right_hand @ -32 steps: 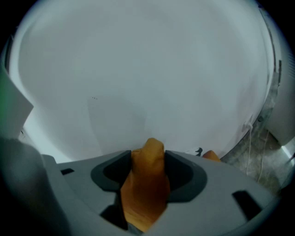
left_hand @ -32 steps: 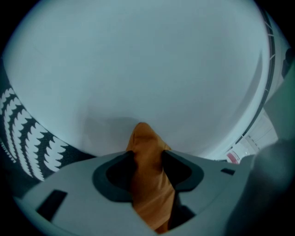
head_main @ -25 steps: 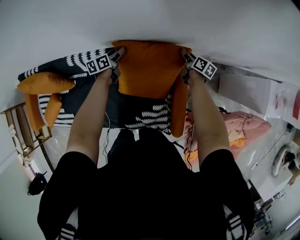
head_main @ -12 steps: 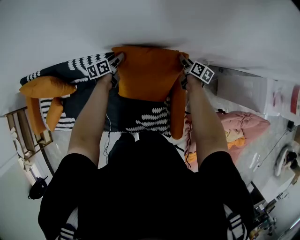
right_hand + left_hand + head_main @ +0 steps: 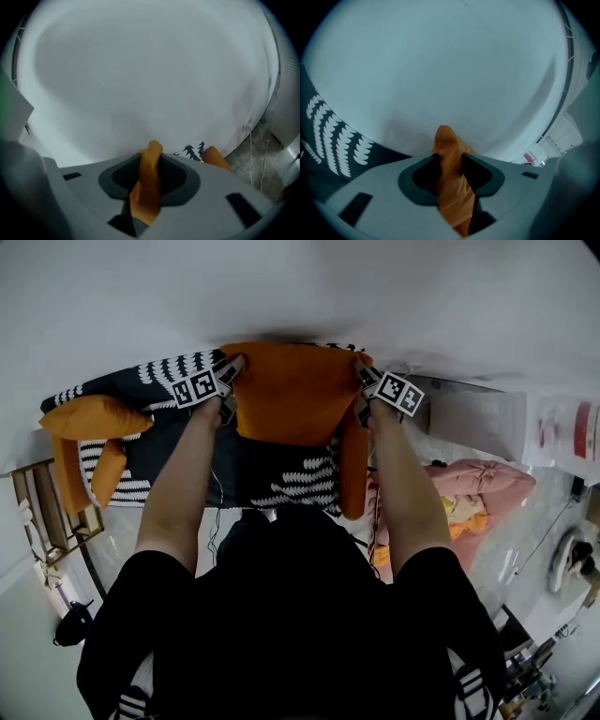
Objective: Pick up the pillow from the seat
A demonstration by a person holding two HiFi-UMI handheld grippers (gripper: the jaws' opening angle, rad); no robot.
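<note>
An orange square pillow [image 5: 292, 392] hangs in front of the white wall, above the dark seat [image 5: 272, 470] with white leaf print. My left gripper [image 5: 232, 367] is shut on the pillow's upper left corner; its jaws have just been closing, and orange fabric [image 5: 451, 178] is pinched between them. At the upper right corner my right gripper [image 5: 359, 369] is shut the same way, its jaws also just closing on a fold of the pillow [image 5: 146, 185]. Both arms reach forward side by side.
A long orange bolster [image 5: 352, 465] hangs over the seat's right edge. Another orange cushion [image 5: 89, 415] lies at the seat's left end beside a wooden frame [image 5: 42, 512]. A pink bundle [image 5: 478, 486] and white furniture [image 5: 487, 418] stand to the right.
Both grippers have risen with the pillow, which now sits higher against the wall and further off the seat. More of the patterned seat shows beneath it.
</note>
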